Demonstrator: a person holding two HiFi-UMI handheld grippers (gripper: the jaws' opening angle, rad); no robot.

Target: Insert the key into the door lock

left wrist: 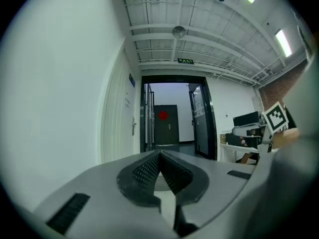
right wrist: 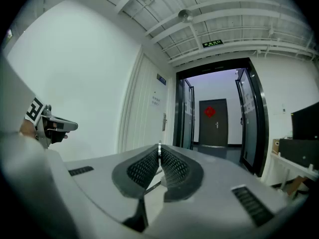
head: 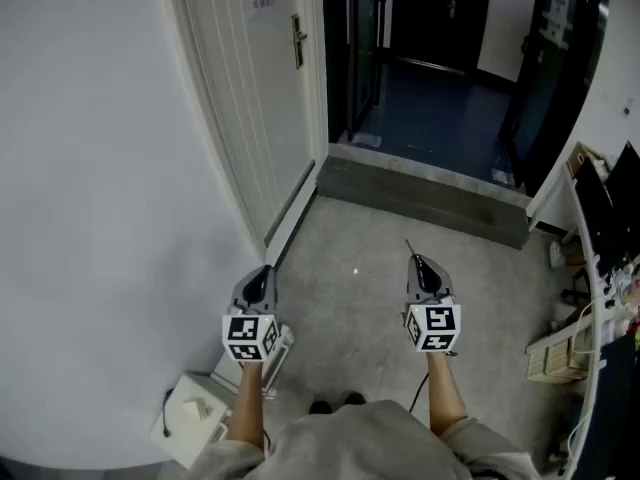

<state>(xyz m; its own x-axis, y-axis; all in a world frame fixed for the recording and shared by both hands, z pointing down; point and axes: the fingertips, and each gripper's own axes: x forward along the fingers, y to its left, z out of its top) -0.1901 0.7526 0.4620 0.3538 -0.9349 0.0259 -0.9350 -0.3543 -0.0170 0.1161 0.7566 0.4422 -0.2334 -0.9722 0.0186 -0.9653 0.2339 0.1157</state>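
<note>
The white door stands at the far left edge of the grey floor. Its lock is near the door's right edge. The person holds both grippers over the floor, well apart from the door. The left gripper has its jaws together, with nothing between them. The right gripper is closed on the thin key, which sticks out past its tips.

Both my forearms reach forward, side by side, grippers level. My left gripper has its jaws closed together, empty. My right gripper has its jaws pinched on a thin key at the tips.
</note>
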